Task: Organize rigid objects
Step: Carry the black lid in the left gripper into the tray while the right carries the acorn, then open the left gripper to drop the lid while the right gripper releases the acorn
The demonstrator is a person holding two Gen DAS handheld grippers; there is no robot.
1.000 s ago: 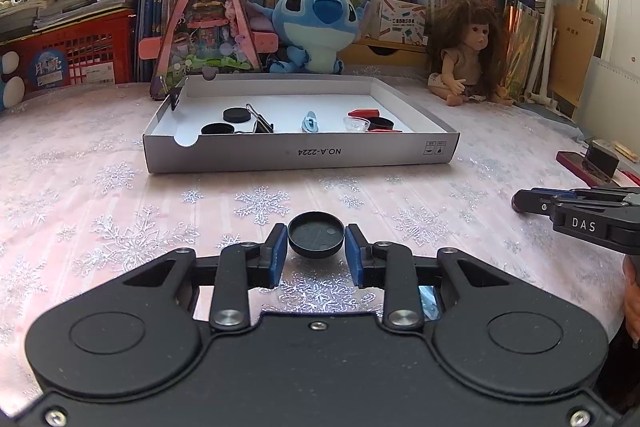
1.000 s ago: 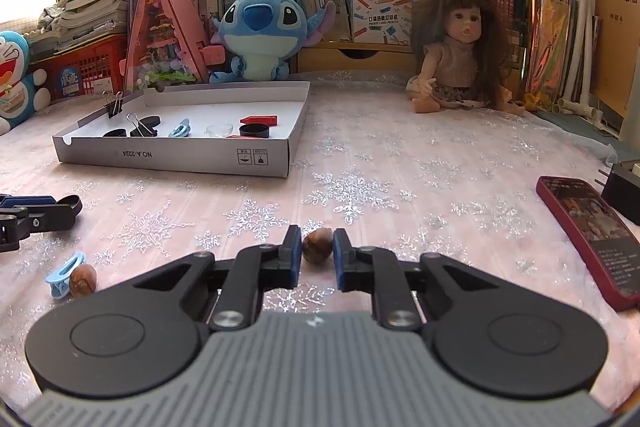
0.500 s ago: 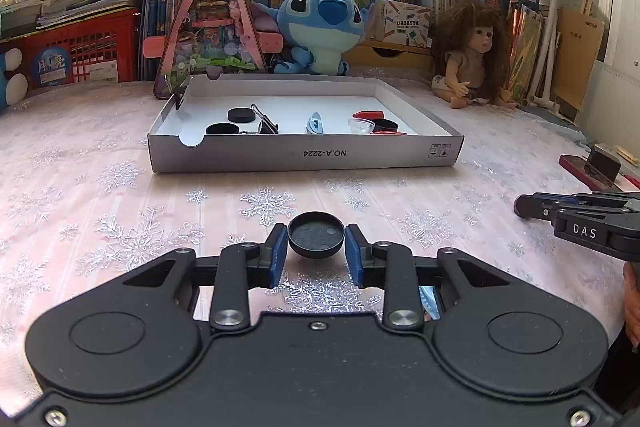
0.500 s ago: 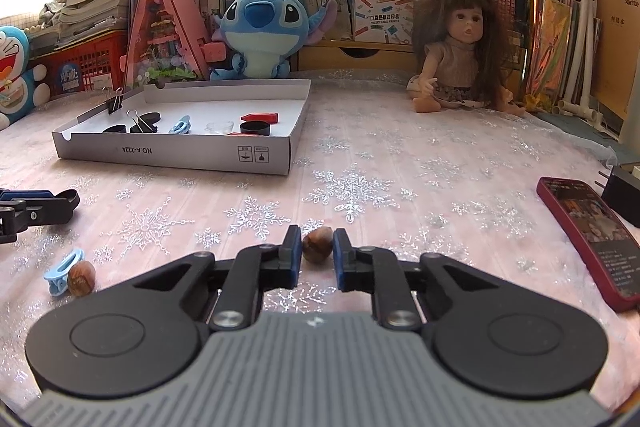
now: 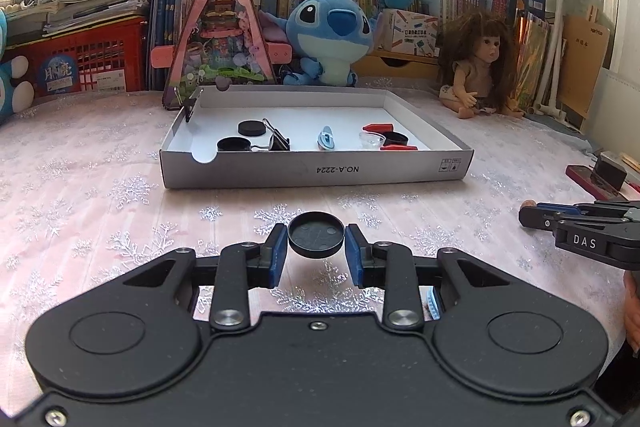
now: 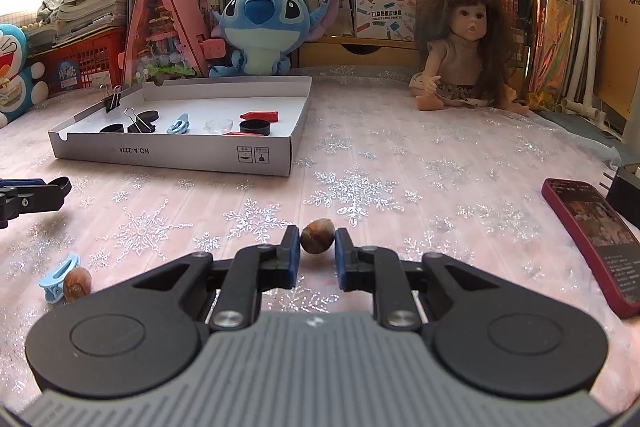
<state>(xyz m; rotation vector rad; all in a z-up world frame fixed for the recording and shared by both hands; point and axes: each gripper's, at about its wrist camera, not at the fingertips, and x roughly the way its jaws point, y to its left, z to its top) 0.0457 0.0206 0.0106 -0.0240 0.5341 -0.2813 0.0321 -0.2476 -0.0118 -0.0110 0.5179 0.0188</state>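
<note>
My left gripper [image 5: 316,247] is shut on a round black cap [image 5: 316,234], held flat between the blue pads just above the tablecloth. The brown nut [image 6: 317,235] sits in my right gripper [image 6: 317,247], which is shut on it low over the cloth. Ahead stands the white cardboard box [image 5: 316,171] holding black caps, binder clips, a blue clip, a clear cap and red pieces; the right wrist view has this box [image 6: 180,153] at the left. A second nut [image 6: 77,283] and a blue clip [image 6: 56,279] lie on the cloth at the lower left.
A red phone [image 6: 592,235] and a black charger lie at the right edge. A doll [image 6: 460,55], a blue plush [image 6: 260,27], a pink toy house, books and red baskets line the back. The left gripper's fingertips [image 6: 60,187] show at the left edge.
The left view has crept slightly toward the box with the cap still gripped. The right gripper and its nut have stayed put.
</note>
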